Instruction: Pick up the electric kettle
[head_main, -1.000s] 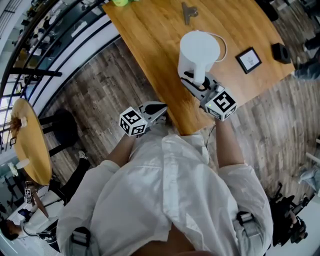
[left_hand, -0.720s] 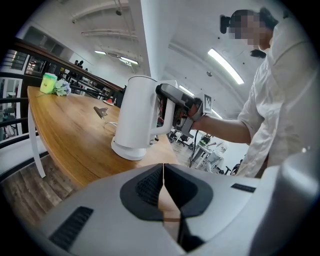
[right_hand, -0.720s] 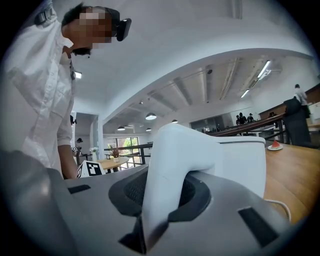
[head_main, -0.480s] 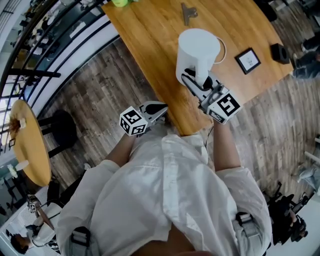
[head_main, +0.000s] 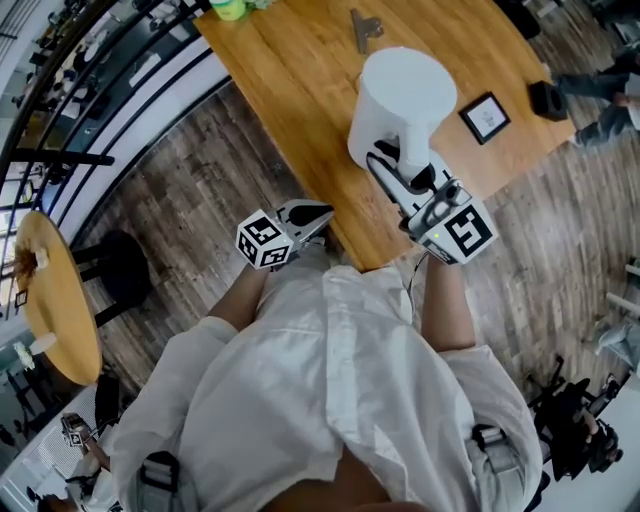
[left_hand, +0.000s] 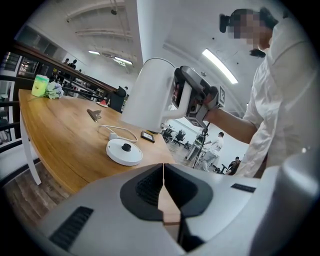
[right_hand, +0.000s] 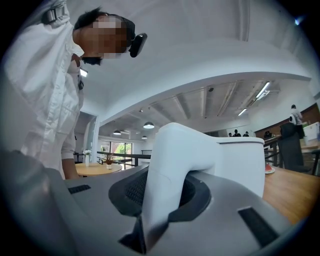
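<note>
Two grippers in frame, only one working. The right gripper is clamped on the handle of the white electric kettle. Its jaws have just been closing, and the right gripper view shows the handle filling the gap, with the pads pressed against both sides. The left gripper is idle, jaws together with nothing between them. It is parked at the near edge of the wooden table, about 8 o'clock from the kettle in the head view.

Kettle position: the head view puts it at roughly 1 o'clock from frame centre, over the table. The left gripper view settles the height. The body hangs upright in the air, well clear of its round base. The base sits on the tabletop at about 7 o'clock below the kettle, its cord looped just behind.

Progress, as I judge it: the grasp is made and the kettle is off its base, so the pick-up is essentially done. At most, what remains is holding it steady.

Caution: it is a one-handed grip on the handle alone, so the body's weight hangs out ahead of the jaws. The contents cannot be seen.

Other items: a small frame at 3 o'clock of the kettle and a clip at 11 o'clock, both well apart from it.
</note>
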